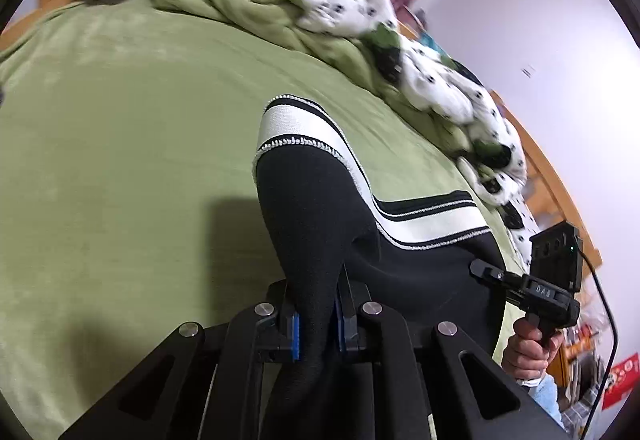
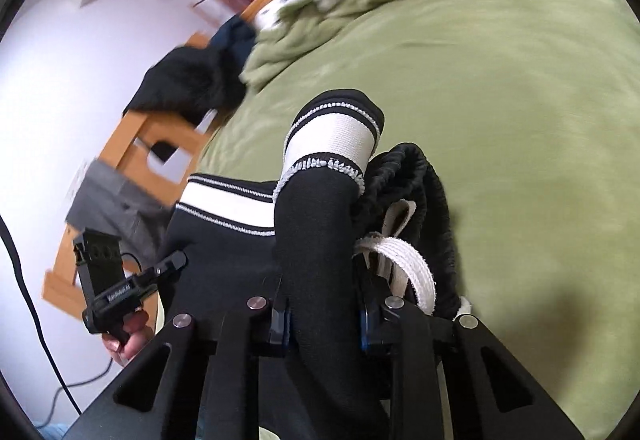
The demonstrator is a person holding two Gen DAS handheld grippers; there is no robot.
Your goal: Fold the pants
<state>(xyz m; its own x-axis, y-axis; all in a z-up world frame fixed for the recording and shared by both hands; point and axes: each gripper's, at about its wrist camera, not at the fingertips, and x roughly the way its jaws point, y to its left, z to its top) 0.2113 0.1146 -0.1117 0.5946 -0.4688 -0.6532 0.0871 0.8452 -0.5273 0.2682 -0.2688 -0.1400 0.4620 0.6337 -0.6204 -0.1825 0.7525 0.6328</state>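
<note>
The pants (image 1: pixel 316 216) are black with white striped bands; they hang between both grippers above the green bed. My left gripper (image 1: pixel 316 324) is shut on a black fold of the pants. The right gripper shows at the right of the left wrist view (image 1: pixel 486 272), its tip against the cloth. In the right wrist view my right gripper (image 2: pixel 324 324) is shut on the pants (image 2: pixel 320 224), beside the black waistband with its white drawstring (image 2: pixel 408 264). The left gripper shows at lower left of that view (image 2: pixel 172 264), at the fabric's edge.
A green bed cover (image 1: pixel 128 144) lies under the pants. A crumpled green blanket and a white spotted quilt (image 1: pixel 432 80) are piled at the far side. Dark clothes (image 2: pixel 192 80) hang over the wooden bed frame (image 2: pixel 132 148). A cable (image 2: pixel 24 280) hangs at left.
</note>
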